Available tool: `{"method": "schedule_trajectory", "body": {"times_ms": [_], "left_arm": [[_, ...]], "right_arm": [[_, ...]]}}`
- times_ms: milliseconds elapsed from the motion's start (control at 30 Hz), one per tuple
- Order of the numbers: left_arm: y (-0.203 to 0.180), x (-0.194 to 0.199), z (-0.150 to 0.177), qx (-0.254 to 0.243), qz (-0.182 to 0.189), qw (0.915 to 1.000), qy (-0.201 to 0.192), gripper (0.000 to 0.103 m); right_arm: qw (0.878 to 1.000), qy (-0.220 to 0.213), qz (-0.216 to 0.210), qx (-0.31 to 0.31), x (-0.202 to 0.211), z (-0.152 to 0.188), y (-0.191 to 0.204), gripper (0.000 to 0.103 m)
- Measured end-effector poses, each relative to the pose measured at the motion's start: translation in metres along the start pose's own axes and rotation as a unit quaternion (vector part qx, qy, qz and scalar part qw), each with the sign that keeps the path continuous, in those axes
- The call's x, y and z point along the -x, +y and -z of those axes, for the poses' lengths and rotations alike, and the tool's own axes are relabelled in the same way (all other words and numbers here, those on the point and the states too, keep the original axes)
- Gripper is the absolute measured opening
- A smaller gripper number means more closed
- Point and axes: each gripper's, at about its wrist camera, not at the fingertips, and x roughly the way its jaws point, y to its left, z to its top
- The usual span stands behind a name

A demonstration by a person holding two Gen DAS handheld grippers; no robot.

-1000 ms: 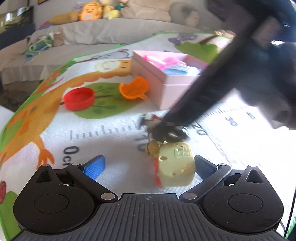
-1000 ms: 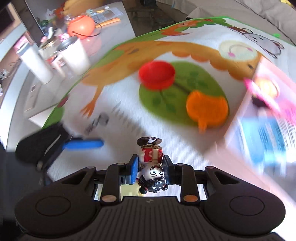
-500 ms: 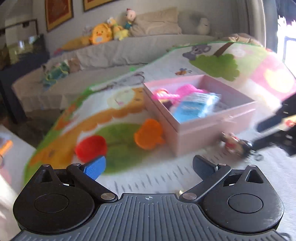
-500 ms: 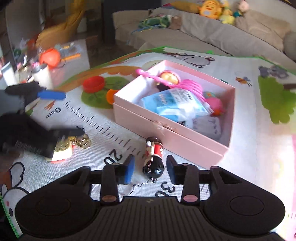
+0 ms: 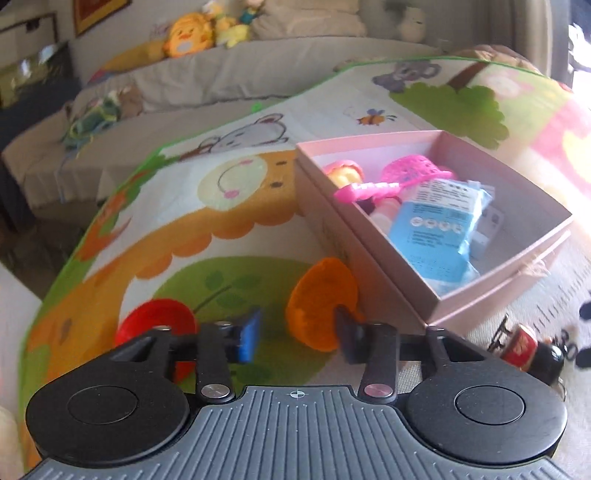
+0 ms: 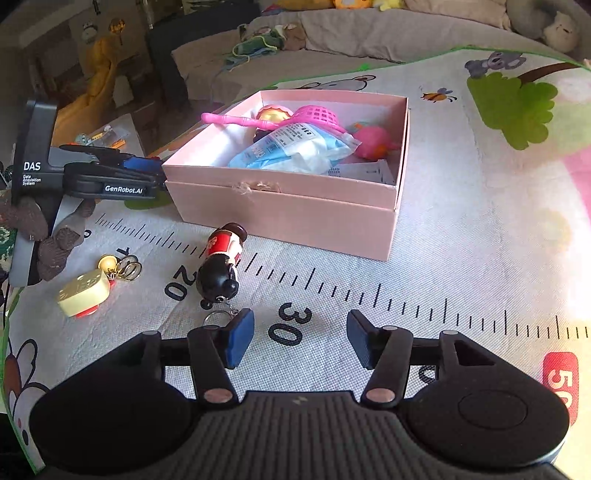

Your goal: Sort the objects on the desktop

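A pink box (image 6: pixel 295 206) holds a pink net scoop (image 6: pixel 317 116), a blue packet (image 6: pixel 295 151) and small toys; it also shows in the left wrist view (image 5: pixel 480 295). A doll keychain (image 6: pixel 221 262) lies on the mat in front of the box, also seen in the left wrist view (image 5: pixel 532 350). A yellow keychain toy (image 6: pixel 85 291) lies to its left. My right gripper (image 6: pixel 299 339) is open and empty, just right of the doll. My left gripper (image 5: pixel 299 332) is open and empty, near an orange cup (image 5: pixel 317 306) and a red cup (image 5: pixel 155 325).
A play mat with a printed ruler (image 6: pixel 369 291) covers the surface. The left gripper's body (image 6: pixel 92 177) shows left of the box in the right wrist view. A sofa with plush toys (image 5: pixel 192 33) stands behind.
My right gripper has let go of the doll keychain, opened, and pulled back right; the doll now lies on the mat. My left gripper has risen away from the yellow toy and narrowed somewhat.
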Motion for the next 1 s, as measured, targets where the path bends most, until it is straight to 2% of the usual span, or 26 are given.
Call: {"method": "schedule_trajectory", "body": {"times_ms": [33,67,200,300,400,533,633,700,733,767,833,867,900,967,1000], "left_arm": [[0.002,-0.001,0.001,0.012,0.001,0.9999,0.005,0.027],[0.003,-0.001,0.003,0.020,0.001,0.9998,0.008,0.022],[-0.002,0.012,0.011,0.020,-0.016,0.9996,0.010,0.015],[-0.008,0.034,0.022,0.016,-0.010,0.9998,0.007,0.011],[-0.024,0.063,0.032,0.012,0.022,0.9997,-0.003,0.011],[-0.053,0.093,0.046,0.001,0.085,0.9964,-0.009,0.011],[-0.073,0.108,0.056,-0.017,0.099,0.9946,-0.026,0.020],[-0.072,0.111,0.056,-0.017,0.075,0.9963,-0.038,0.043],[-0.068,0.111,0.055,-0.015,0.056,0.9974,-0.044,0.063],[-0.062,0.109,0.052,-0.011,0.035,0.9981,-0.049,0.078],[-0.049,0.108,0.050,-0.002,-0.006,0.9984,-0.057,0.087],[-0.043,0.107,0.050,0.007,-0.025,0.9980,-0.058,0.095],[-0.036,0.109,0.052,0.021,-0.043,0.9972,-0.057,0.100],[-0.021,0.112,0.059,0.053,-0.053,0.9958,-0.052,0.101],[-0.016,0.115,0.065,0.062,-0.043,0.9959,-0.050,0.101]], "right_arm": [[1.000,0.001,-0.002,0.000,-0.003,0.000,0.001,0.056],[1.000,0.001,-0.003,0.001,-0.004,0.000,0.003,0.056],[1.000,0.000,-0.006,0.007,-0.008,0.001,0.012,0.056],[1.000,-0.006,0.000,0.024,-0.006,0.005,0.019,0.058],[0.999,-0.015,0.002,0.030,0.001,0.009,0.022,0.060],[0.999,-0.029,0.003,0.027,0.014,0.013,0.024,0.063],[0.999,-0.042,0.010,0.027,0.023,0.017,0.026,0.064],[0.998,-0.050,0.015,0.030,0.029,0.017,0.028,0.065],[0.998,-0.052,0.015,0.033,0.032,0.017,0.029,0.065],[0.998,-0.054,0.016,0.038,0.035,0.015,0.031,0.065],[0.997,-0.058,0.017,0.051,0.038,0.011,0.036,0.065],[0.996,-0.061,0.016,0.058,0.040,0.008,0.039,0.065],[0.996,-0.065,0.015,0.066,0.040,0.005,0.043,0.065],[0.994,-0.070,0.011,0.086,0.040,-0.005,0.056,0.065],[0.993,-0.072,0.008,0.098,0.039,-0.010,0.063,0.064]]}}
